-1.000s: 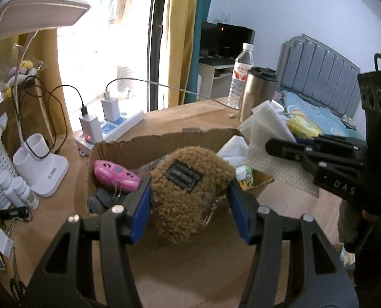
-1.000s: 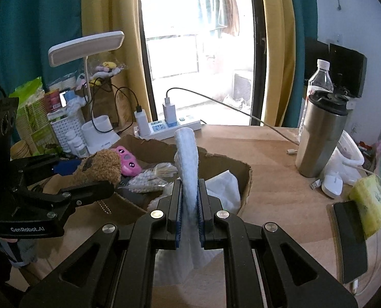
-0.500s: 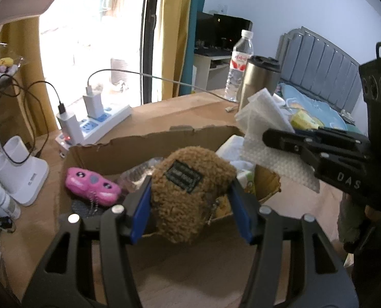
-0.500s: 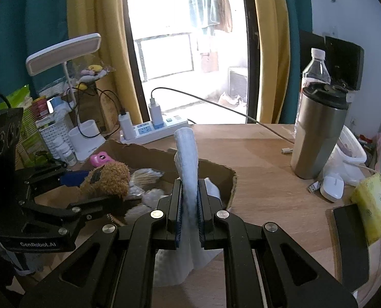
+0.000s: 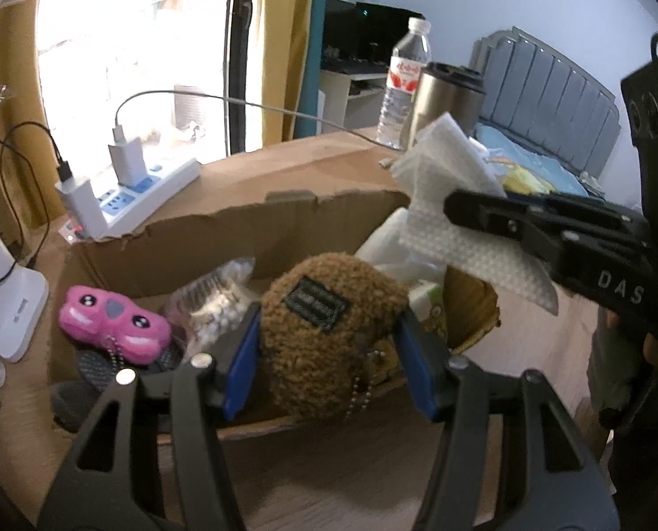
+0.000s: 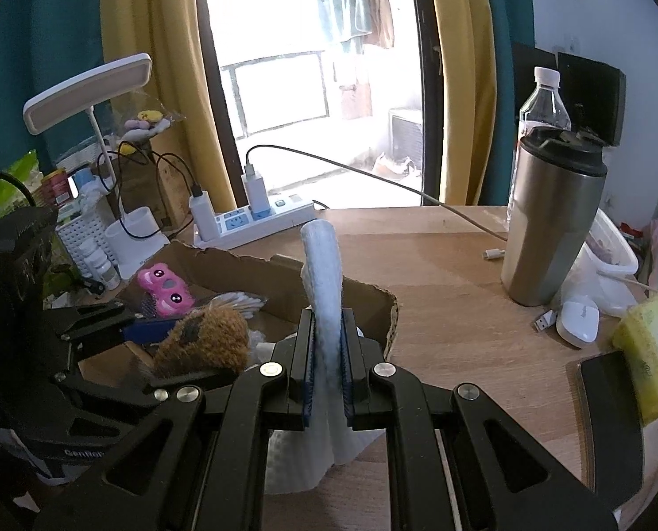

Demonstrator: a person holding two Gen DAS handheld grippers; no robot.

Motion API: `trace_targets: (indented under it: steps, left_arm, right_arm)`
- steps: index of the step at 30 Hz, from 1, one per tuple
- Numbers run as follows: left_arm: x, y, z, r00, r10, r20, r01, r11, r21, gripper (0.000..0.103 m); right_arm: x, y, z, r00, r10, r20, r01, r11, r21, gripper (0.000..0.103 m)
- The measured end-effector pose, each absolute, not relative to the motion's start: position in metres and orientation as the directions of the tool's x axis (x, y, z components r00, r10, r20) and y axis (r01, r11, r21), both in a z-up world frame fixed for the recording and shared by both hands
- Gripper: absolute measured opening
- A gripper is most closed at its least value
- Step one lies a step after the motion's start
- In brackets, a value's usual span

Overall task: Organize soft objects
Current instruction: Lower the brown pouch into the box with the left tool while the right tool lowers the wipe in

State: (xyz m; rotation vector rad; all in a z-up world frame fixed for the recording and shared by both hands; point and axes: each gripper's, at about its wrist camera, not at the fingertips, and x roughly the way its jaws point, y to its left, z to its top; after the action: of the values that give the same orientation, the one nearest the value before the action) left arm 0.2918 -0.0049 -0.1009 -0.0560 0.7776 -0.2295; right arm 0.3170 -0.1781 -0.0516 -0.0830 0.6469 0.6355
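A: Left wrist view first. The left tool [image 5: 327,349] pinches one brown plush pouch [image 5: 329,332] between its blue pads, over the near part of the cardboard box [image 5: 240,239]. The pouch hides what lies straight beneath it, and a ball chain hangs from its underside.

B: What else sits in the box?

A: One pink plush toy [image 5: 116,325] at the left, one clear bag of cotton swabs [image 5: 216,298] in the middle, something dark and meshed under the pink toy that I cannot make out, and white stuff at the right, half covered. The right tool [image 5: 450,208] comes in from the right, its tips pressed together on one white textured cloth [image 5: 457,203] above the box's right end; its body is cut off by the frame edge.

B: And the right wrist view?

A: The cloth [image 6: 324,283] stands upright in the tool [image 6: 327,349], its lower part drooping behind the fingers toward the desk [image 6: 453,332]. The left tool's tips are hidden behind the pouch [image 6: 205,340]. On the desk to the right: one steel tumbler [image 6: 550,230], one water bottle [image 6: 543,106] behind it, one white mouse [image 6: 579,323]. At the far left, one lamp [image 6: 87,93] and one power strip [image 6: 258,219] with two chargers.
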Motion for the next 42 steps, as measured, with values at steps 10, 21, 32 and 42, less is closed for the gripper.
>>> trace_targets:
  steps: [10,21,32,42]
  left_arm:
    - [0.288,-0.007,-0.098,0.68,-0.225,-0.698,0.2,0.973,-0.118,0.074]
    - [0.275,0.015,-0.082,0.733,-0.203,-0.649,0.154,0.979,-0.131,0.08]
    - [0.269,0.063,-0.077,0.78,-0.122,-0.614,0.028,0.987,-0.16,0.08]
    - [0.27,0.107,-0.087,0.788,-0.053,-0.613,-0.087,0.976,-0.197,0.08]
  right_arm:
    - [0.317,-0.169,-0.05,0.619,0.517,-0.591,-0.58,0.808,0.1,0.011]
    - [0.32,-0.144,-0.049,0.603,0.522,-0.603,-0.613,0.787,0.068,0.011]
    - [0.336,-0.108,-0.049,0.585,0.528,-0.616,-0.661,0.75,0.014,0.011]
    - [0.342,-0.078,-0.061,0.535,0.538,-0.652,-0.708,0.707,0.002,0.011]
